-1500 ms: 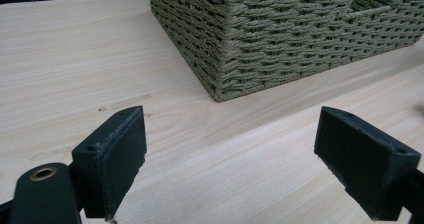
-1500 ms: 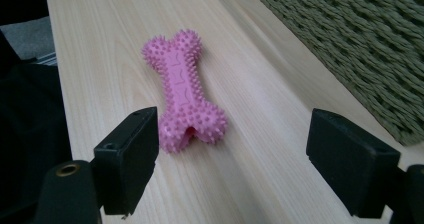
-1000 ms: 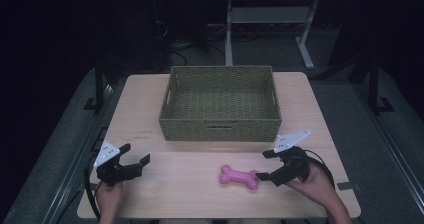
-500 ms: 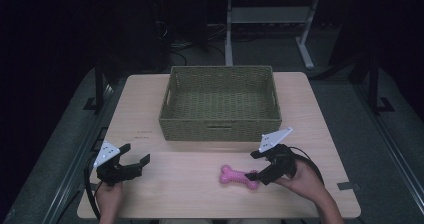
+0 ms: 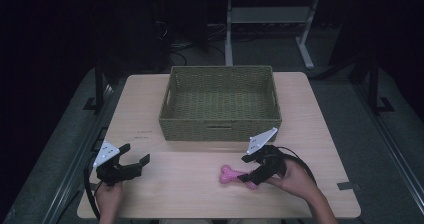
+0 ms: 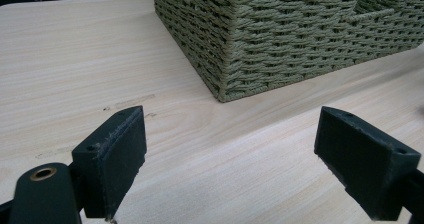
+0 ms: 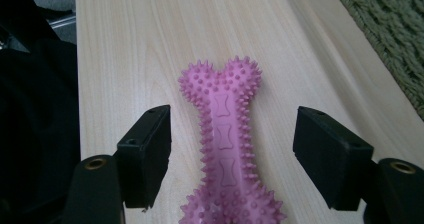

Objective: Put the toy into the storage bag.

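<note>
I am holding my right tongs [image 5: 248, 174] open, jaws straddling the narrow shank of the pink spiked rubber bone-shaped toy [image 7: 225, 149], which is lying flat on the light wooden table [image 5: 190, 184] just in front of the green woven basket [image 5: 220, 126]. I am judging the toy light, soft and springy, its nubs giving friction, so the slim middle looks the best place to pinch. My left tongs [image 5: 131, 164] are resting open and empty, well apart from it.

Pale matt wood table [image 5: 325, 134], rough woven basket [image 5: 220, 120], spiky rubbery bone [image 7: 225, 144]
</note>
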`<state>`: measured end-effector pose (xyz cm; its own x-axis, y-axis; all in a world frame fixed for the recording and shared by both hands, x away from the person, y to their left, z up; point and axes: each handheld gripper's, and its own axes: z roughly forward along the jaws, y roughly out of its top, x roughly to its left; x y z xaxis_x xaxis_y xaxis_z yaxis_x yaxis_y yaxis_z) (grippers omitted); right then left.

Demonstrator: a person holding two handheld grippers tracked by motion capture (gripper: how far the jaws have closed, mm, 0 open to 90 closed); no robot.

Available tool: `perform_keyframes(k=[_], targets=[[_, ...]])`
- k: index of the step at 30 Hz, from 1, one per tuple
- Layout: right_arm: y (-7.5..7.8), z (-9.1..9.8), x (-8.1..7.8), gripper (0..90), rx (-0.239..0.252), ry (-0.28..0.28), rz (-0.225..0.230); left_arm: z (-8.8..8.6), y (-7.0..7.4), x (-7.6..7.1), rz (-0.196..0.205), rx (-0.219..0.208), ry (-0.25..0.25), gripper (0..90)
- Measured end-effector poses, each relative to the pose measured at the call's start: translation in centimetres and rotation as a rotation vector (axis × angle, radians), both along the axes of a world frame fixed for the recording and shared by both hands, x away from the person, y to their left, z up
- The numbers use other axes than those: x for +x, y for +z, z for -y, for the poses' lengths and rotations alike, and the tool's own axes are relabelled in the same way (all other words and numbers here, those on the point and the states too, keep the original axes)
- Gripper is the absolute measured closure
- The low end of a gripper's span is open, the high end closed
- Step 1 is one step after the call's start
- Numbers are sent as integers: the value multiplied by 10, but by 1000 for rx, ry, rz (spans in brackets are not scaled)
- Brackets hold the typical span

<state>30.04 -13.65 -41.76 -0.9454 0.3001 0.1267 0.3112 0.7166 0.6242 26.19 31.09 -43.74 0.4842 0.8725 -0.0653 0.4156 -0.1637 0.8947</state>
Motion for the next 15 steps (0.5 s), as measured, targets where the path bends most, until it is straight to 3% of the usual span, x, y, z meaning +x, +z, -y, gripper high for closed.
perform_keyframes(k=[15], targets=[[-13, -8, 2, 379, -44, 19, -21, 0, 0, 0, 0, 1, 2, 128]])
